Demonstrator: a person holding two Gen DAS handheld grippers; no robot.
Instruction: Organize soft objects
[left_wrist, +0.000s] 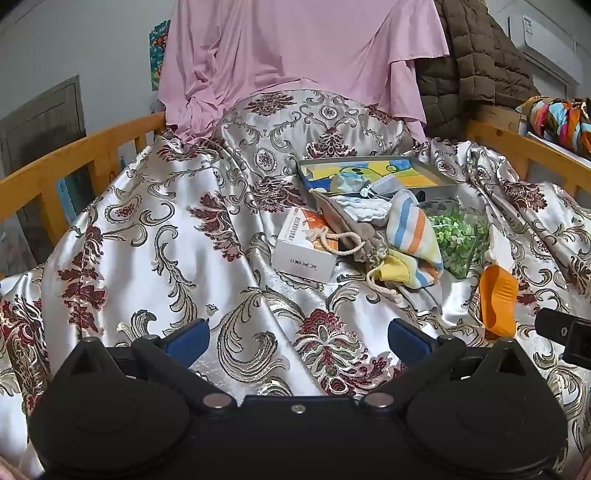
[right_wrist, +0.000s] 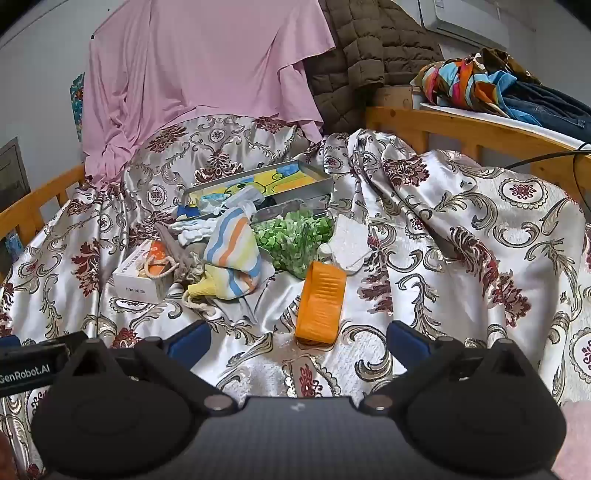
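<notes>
A: Nearest first — left gripper (left_wrist: 297, 341) and right gripper (right_wrist: 297, 341), both w/ blue fingers spread wide, nothing between them, hovering over the satin brocade cover (left_wrist: 147, 229). No contact w/ anything yet.

B: Closest item?

A: Orange ribbed piece (right_wrist: 320, 304), lying flat just ahead of the right gripper. Can't tell what it's made of. Beyond it the pile: striped sock (right_wrist: 231, 245) w/ a yellow cuff, draped partly over a grey drawstring pouch (left_wrist: 351, 230). The pouch's rope cord (left_wrist: 338, 238) trails across a white carton (left_wrist: 308, 245). Right of the sock, a clear bag of green bits (right_wrist: 291, 240), and a white lumpy piece (right_wrist: 347, 242) touching it.

B: And farther back?

A: Open tin tray (left_wrist: 439, 186) w/ a cartoon print, small stuff inside, unclear what. Behind that a pink cloth (right_wrist: 207, 74) hung over something, and a brown quilted jacket (left_wrist: 476, 62).

B: Risks?

A: Main one — the pile's tangled. Pull the sock and I'd guess the pouch comes too, since they overlap, and the cord could drag the carton along. The cover's slick and rumpled, so a low pinch may grab satin instead of sock, shifting everything on it. Also, the two grippers sit close together — going for the pile at once could mean they collide.
</notes>
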